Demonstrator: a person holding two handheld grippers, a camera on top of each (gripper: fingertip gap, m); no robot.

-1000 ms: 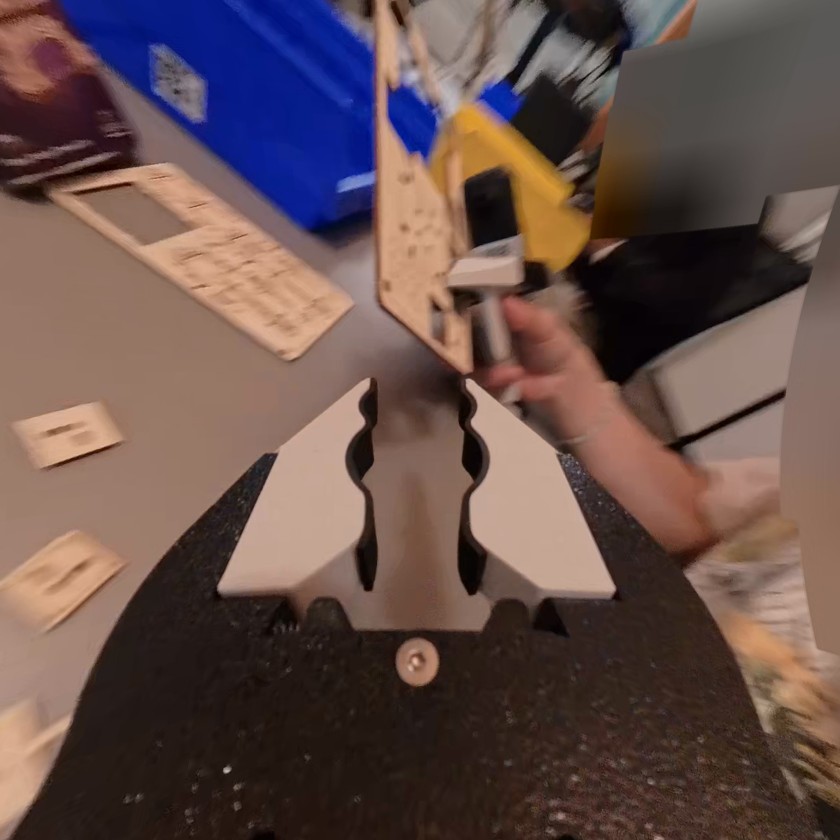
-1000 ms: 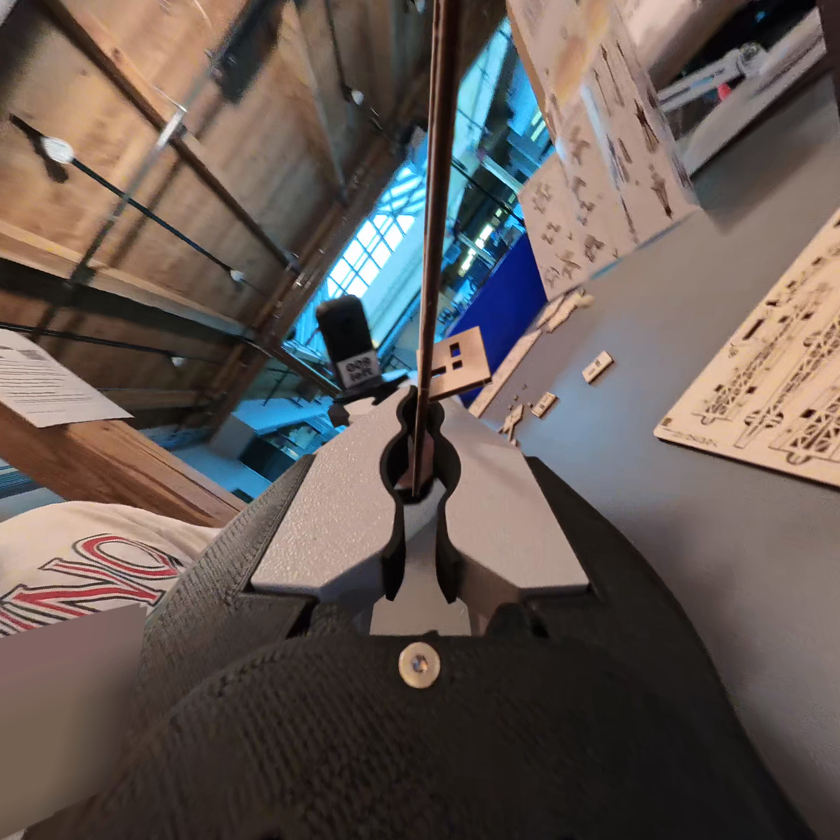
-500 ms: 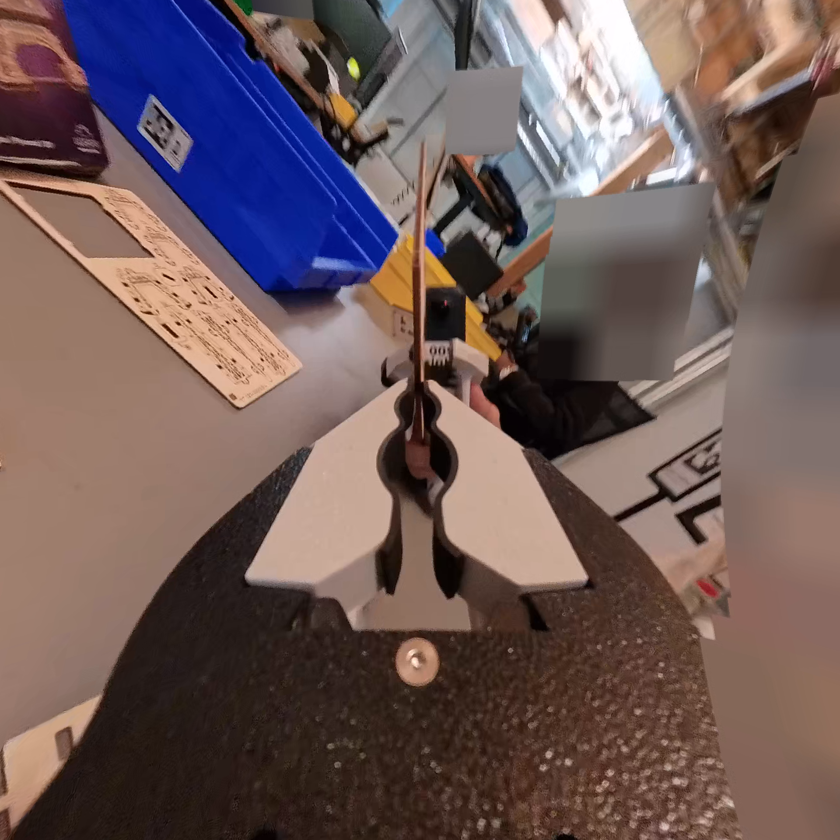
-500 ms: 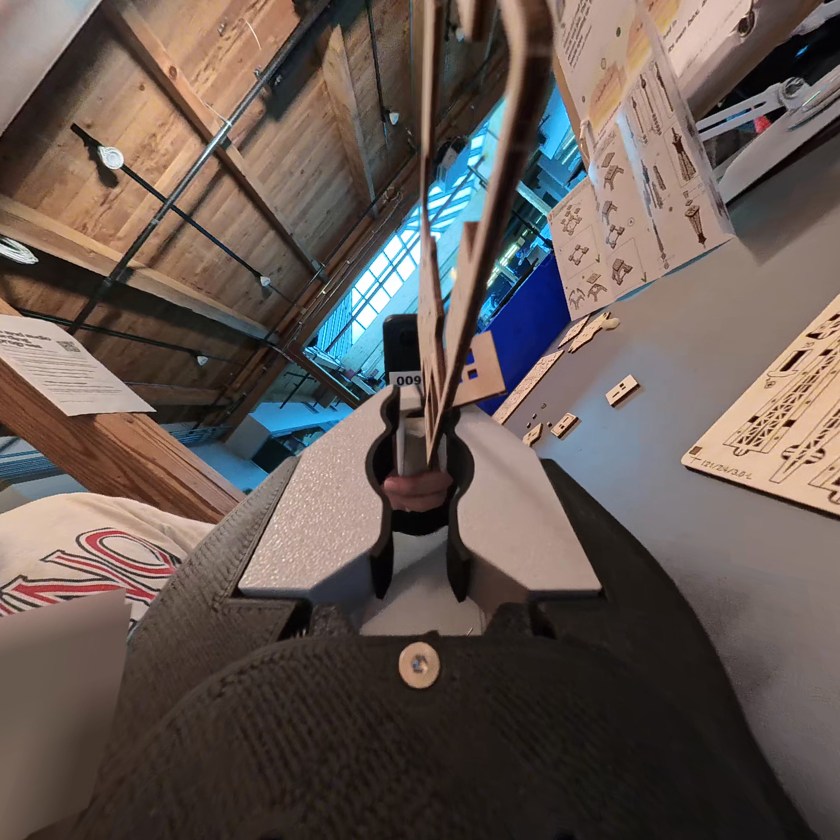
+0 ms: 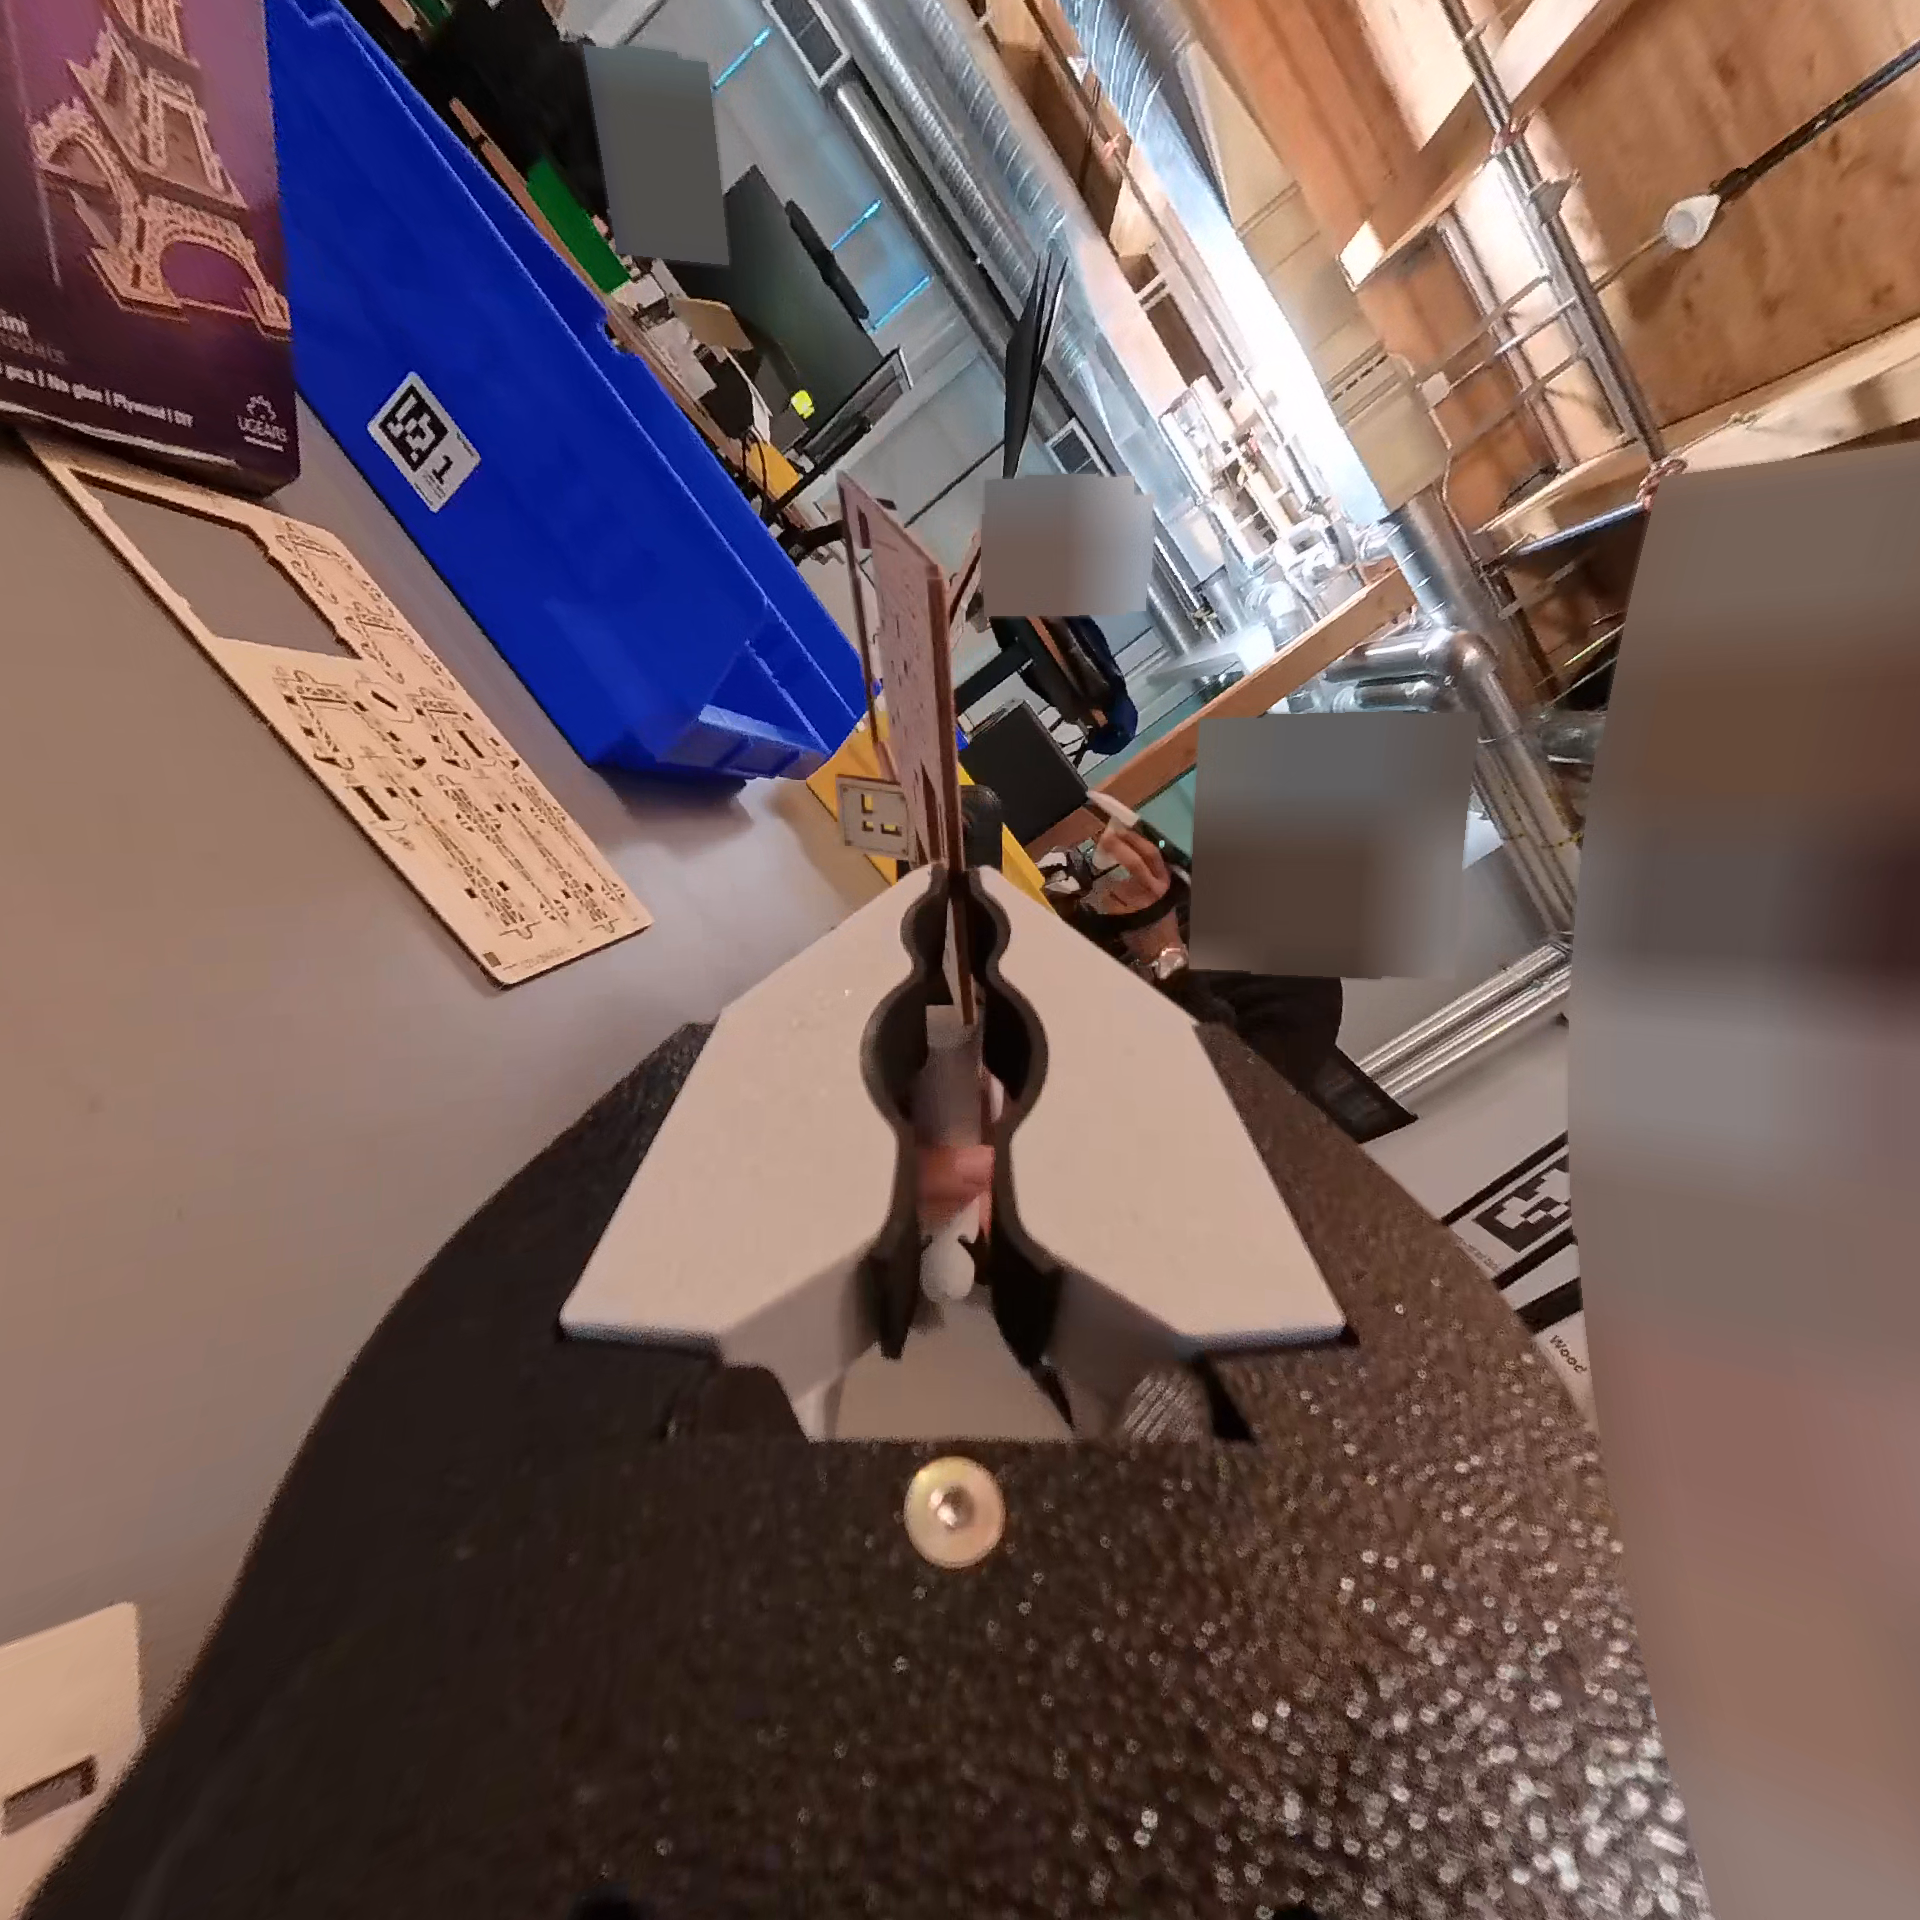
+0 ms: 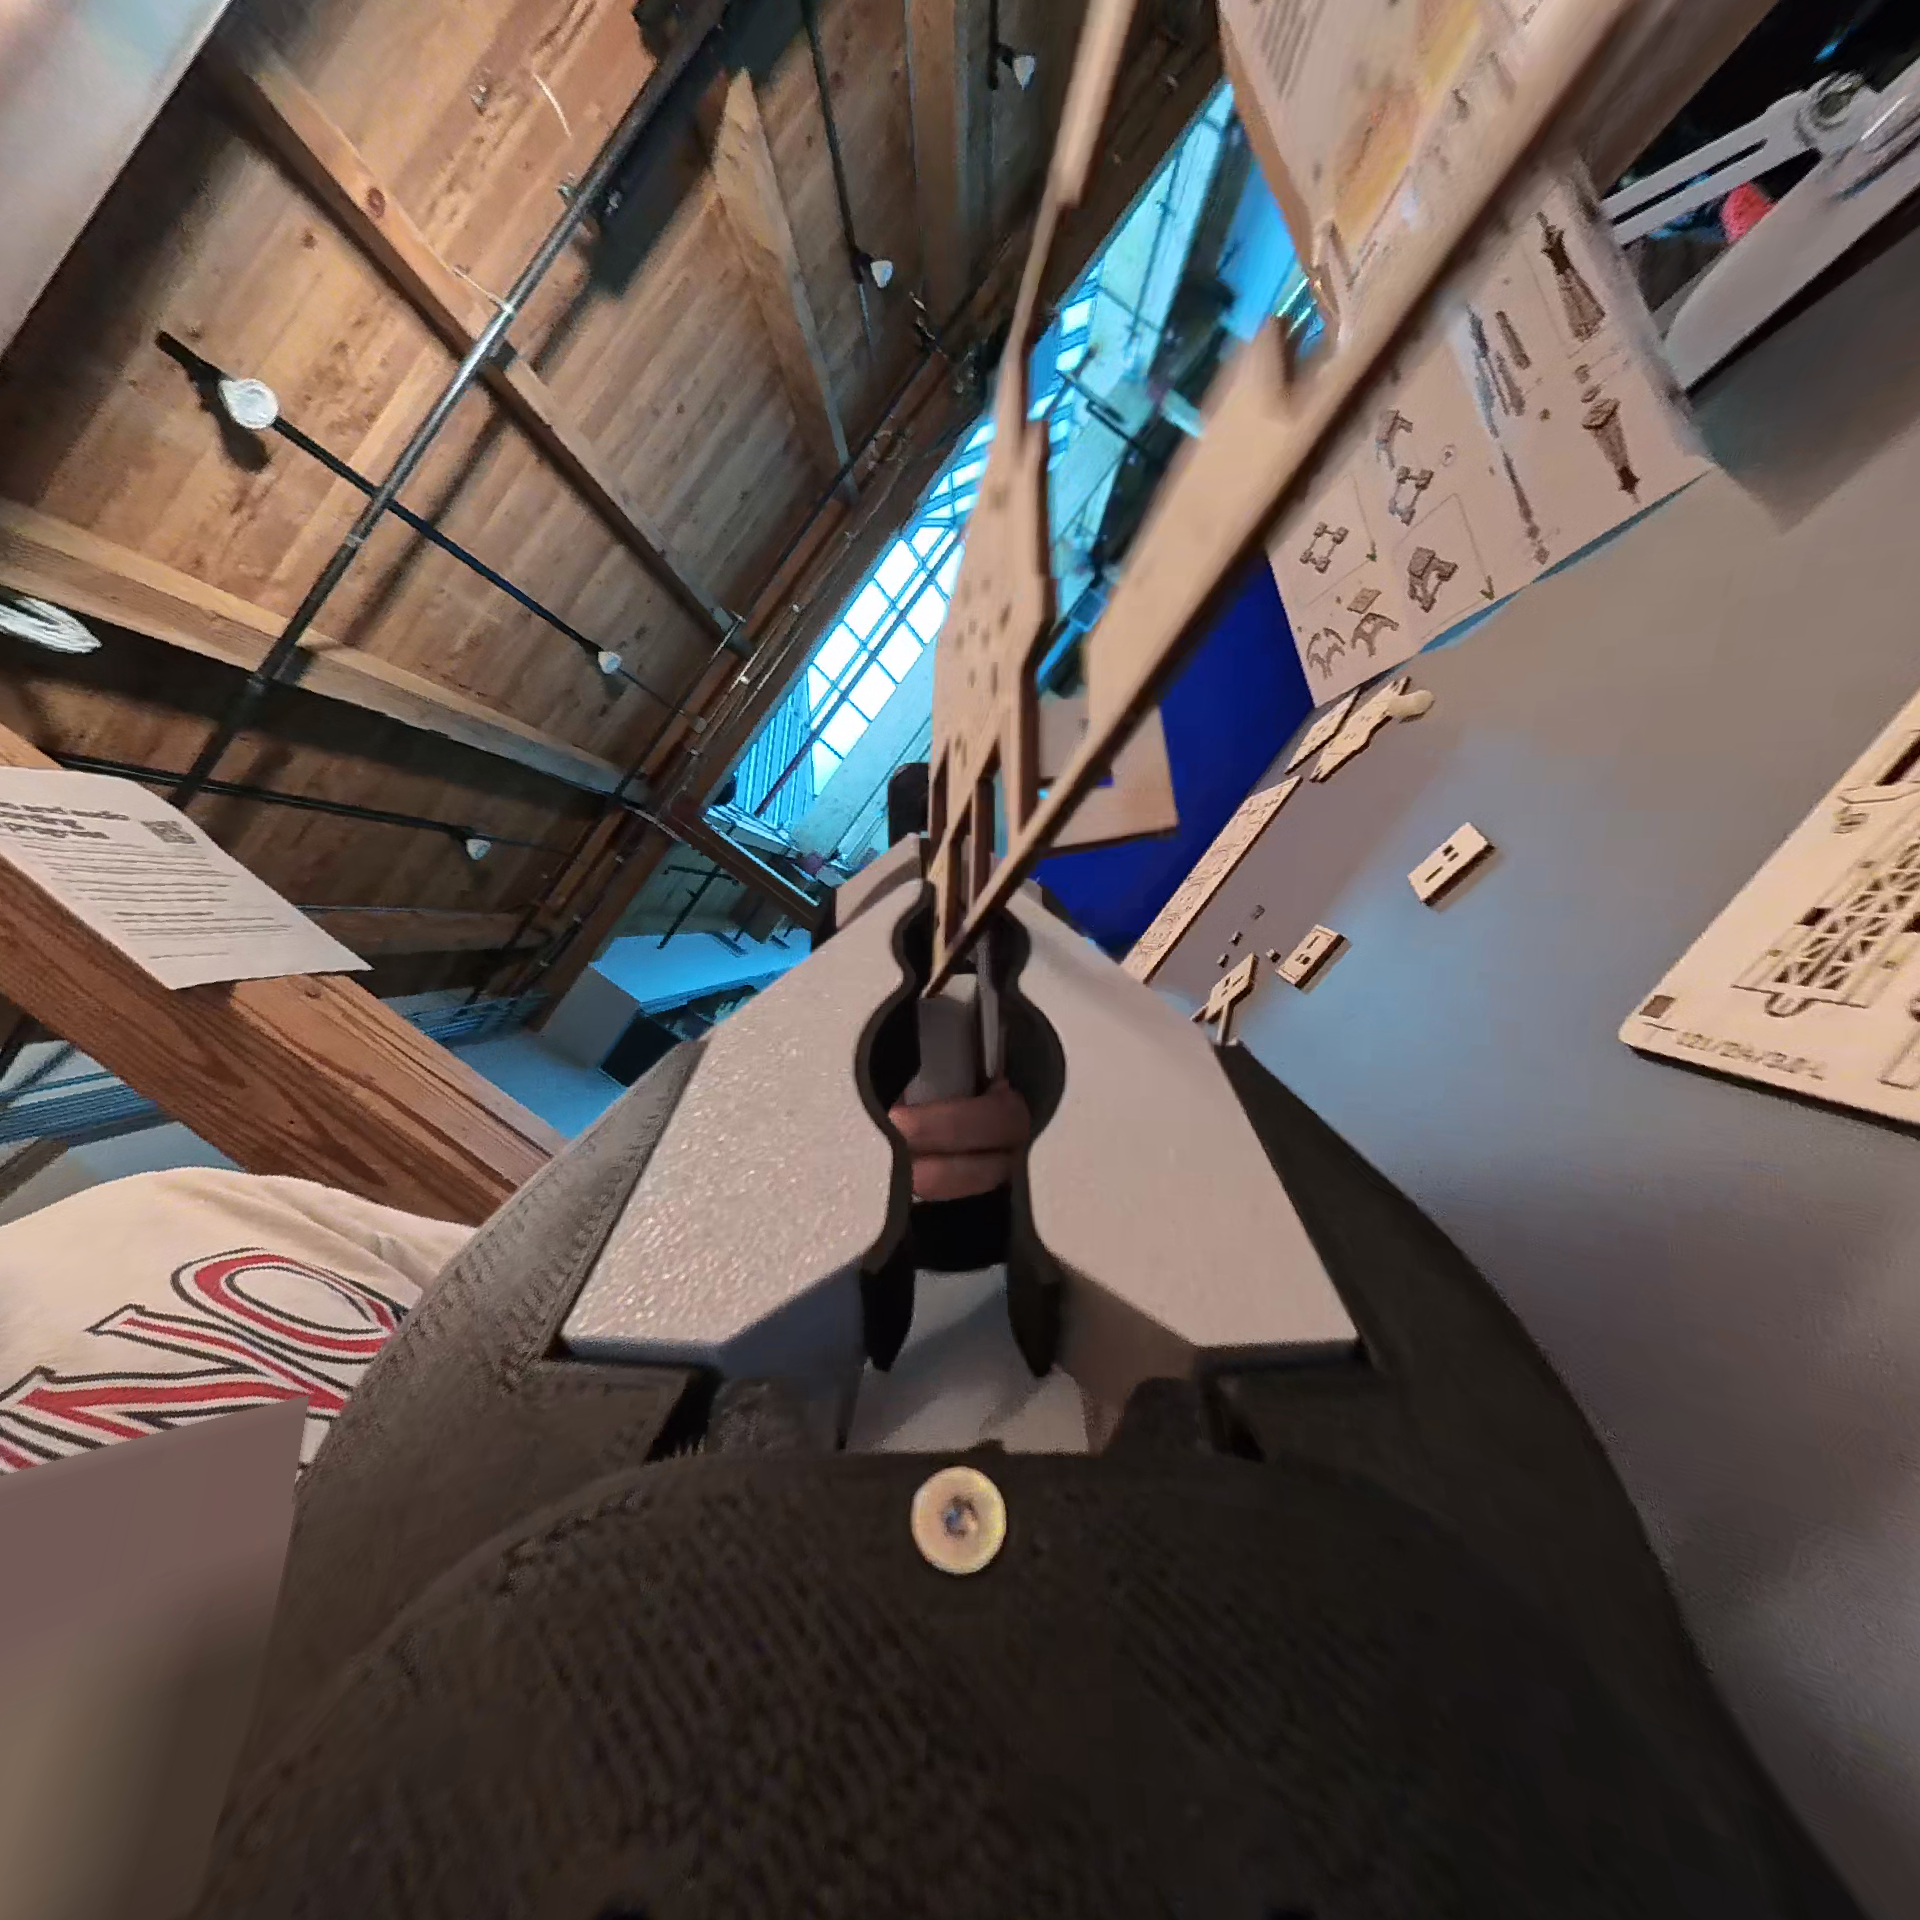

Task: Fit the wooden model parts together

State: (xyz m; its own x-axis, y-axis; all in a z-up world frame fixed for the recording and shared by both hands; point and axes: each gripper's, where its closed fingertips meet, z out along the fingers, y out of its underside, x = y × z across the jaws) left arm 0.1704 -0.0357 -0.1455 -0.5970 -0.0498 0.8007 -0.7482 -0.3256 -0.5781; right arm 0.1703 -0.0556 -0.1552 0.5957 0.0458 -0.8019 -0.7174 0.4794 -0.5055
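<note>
Grey table [image 5: 260,1091]; timber ceiling [image 6: 416,312] | both claws, left [image 5: 958,883], right [image 6: 961,914], clamped on wooden model panel [image 5: 914,727]

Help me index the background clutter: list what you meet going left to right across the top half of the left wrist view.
Purple model box → wooden parts sheet on the table → blue bin → upright wooden piece clamped in the left gripper → wooden ceiling beams.
</note>
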